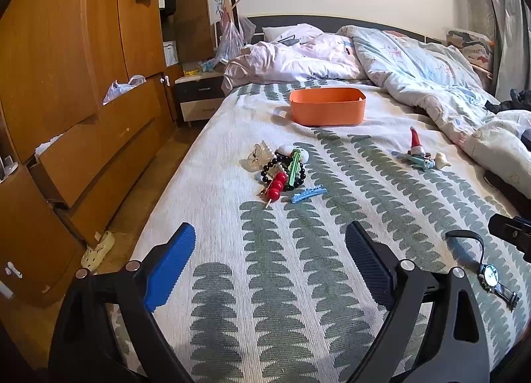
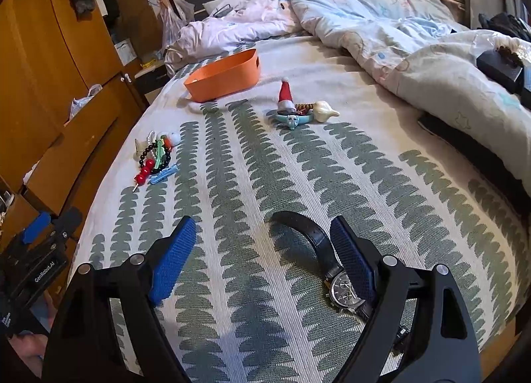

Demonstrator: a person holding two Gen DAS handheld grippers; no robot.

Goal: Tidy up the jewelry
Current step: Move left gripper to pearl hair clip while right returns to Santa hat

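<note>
An orange bin (image 1: 327,106) (image 2: 224,76) sits on the bed's patterned cover. A pile of clips, black beads and a red bead stick (image 1: 282,169) (image 2: 156,157) lies in front of it. A second small group with a Santa-hat clip and a cream piece (image 1: 421,154) (image 2: 300,106) lies to the right. A black-strapped wristwatch (image 1: 491,272) (image 2: 341,287) lies near the front. My left gripper (image 1: 270,263) is open and empty above the cover. My right gripper (image 2: 262,258) is open, its right finger over the watch.
A rumpled duvet (image 1: 415,61) (image 2: 398,34) covers the bed's far and right side. Wooden wardrobes and drawers (image 1: 66,84) stand left of the bed, with a nightstand (image 1: 199,94) beyond. A dark box (image 2: 501,66) rests on the duvet at right.
</note>
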